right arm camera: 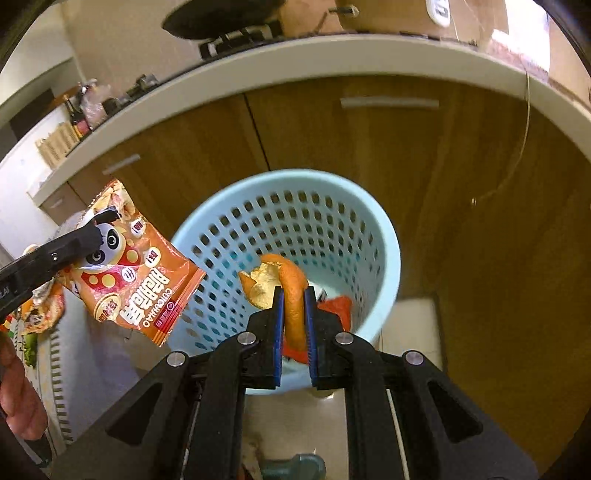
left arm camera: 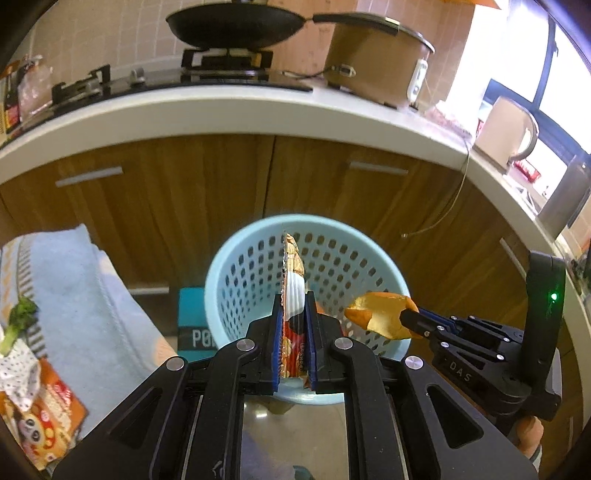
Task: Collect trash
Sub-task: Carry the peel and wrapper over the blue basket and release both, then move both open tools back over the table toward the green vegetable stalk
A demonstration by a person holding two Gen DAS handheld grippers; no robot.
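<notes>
A light blue perforated waste basket (left arm camera: pixel 332 254) stands on the floor in front of wooden cabinets; it also shows in the right wrist view (right arm camera: pixel 376 236). My left gripper (left arm camera: pixel 293 299) is shut on an orange snack wrapper (left arm camera: pixel 293 269) with a panda print, held edge-on over the basket's near rim; the wrapper shows flat in the right wrist view (right arm camera: pixel 136 273). My right gripper (right arm camera: pixel 293 295) is shut on an orange peel (right arm camera: pixel 291 291) above the basket's opening; the peel (left arm camera: pixel 380 314) shows in the left wrist view too. Red trash (right arm camera: pixel 336 306) lies inside the basket.
A light blue towel (left arm camera: pixel 85 295) at the left carries a broccoli piece (left arm camera: pixel 18 321), a dotted paper scrap (left arm camera: pixel 18 373) and another snack wrapper (left arm camera: pixel 48 417). Above, the counter (left arm camera: pixel 258 110) holds a wok (left arm camera: pixel 236 22), a pot (left arm camera: pixel 376 55) and a kettle (left arm camera: pixel 506 129).
</notes>
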